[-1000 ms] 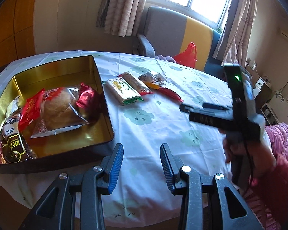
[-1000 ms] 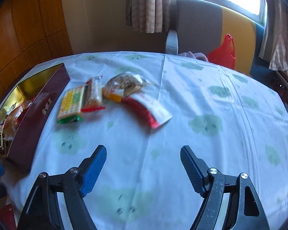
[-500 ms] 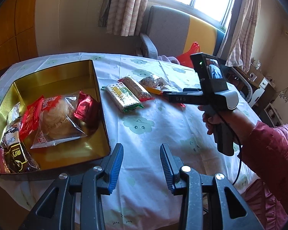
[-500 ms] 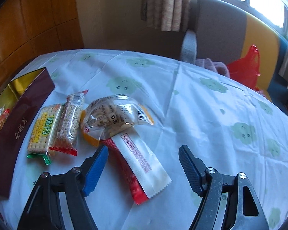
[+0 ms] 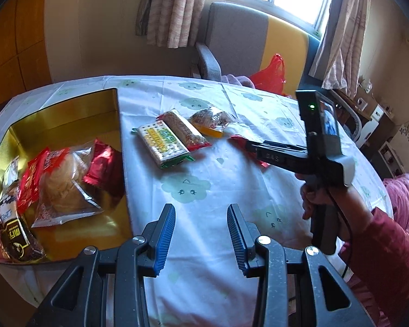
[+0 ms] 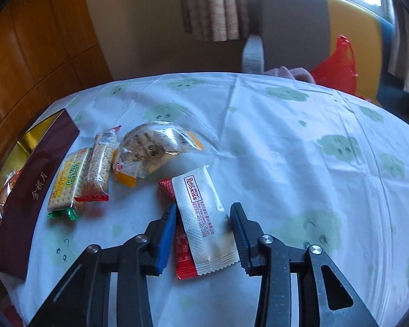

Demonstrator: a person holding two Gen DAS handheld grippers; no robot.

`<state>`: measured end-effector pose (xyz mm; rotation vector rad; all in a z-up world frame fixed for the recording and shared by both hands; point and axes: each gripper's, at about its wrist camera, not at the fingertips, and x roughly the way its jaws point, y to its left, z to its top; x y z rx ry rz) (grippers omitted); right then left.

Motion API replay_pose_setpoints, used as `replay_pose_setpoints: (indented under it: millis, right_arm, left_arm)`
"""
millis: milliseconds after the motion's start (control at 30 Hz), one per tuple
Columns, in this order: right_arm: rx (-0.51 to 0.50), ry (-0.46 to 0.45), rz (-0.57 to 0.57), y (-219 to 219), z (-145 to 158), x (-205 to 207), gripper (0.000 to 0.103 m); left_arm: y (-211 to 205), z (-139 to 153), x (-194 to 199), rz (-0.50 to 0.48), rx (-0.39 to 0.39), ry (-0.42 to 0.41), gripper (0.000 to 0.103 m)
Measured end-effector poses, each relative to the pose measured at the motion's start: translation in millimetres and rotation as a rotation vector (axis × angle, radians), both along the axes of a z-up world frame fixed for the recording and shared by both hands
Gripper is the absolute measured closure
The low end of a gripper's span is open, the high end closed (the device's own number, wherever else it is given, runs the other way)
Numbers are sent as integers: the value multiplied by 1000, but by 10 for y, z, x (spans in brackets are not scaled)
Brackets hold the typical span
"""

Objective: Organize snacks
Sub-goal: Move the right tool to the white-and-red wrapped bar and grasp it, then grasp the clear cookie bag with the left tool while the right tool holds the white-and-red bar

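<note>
A white and red packet (image 6: 201,218) lies flat on the tablecloth between the fingers of my right gripper (image 6: 204,226). The jaws are closing, and their pads touch both of its long edges. To its left lie a clear bag with an orange base (image 6: 150,150), a red-ended bar (image 6: 99,163) and a green cracker pack (image 6: 65,182). The gold-lined box (image 5: 117,114) holds a bun pack (image 5: 62,188) and a dark packet (image 5: 13,234). My left gripper (image 5: 201,234) hangs open and empty over the table's front, beside the box. From there the right gripper (image 5: 248,144) shows side-on.
A grey and yellow armchair (image 5: 237,35) stands behind the table with a red plastic bag (image 5: 270,76) on it. The person's hand and red sleeve (image 5: 381,245) fill the right of the left wrist view. The box's maroon wall (image 6: 41,185) borders the snacks.
My right gripper has moved forward and down onto the white and red packet, and its jaws have narrowed around it. The left gripper has shifted slightly, its jaws unchanged.
</note>
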<state>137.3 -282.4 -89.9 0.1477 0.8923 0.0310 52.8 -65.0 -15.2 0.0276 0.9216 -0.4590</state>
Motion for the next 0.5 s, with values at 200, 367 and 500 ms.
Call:
replay_pose_setpoints:
  millis: [200,367,500]
  right_arm:
    - [-38,-16,-179,-249,24,-207,64]
    - [-13,-14,-371,-581,6,-353,64]
    - [-14,-22,-398,-613,4,-386,64]
  left_arm:
    - [-231,30,121,-43,21,-12,63]
    - [-500,62,379,-69,51,-22,63]
    - [-750,45,734,-78,83,-34,62]
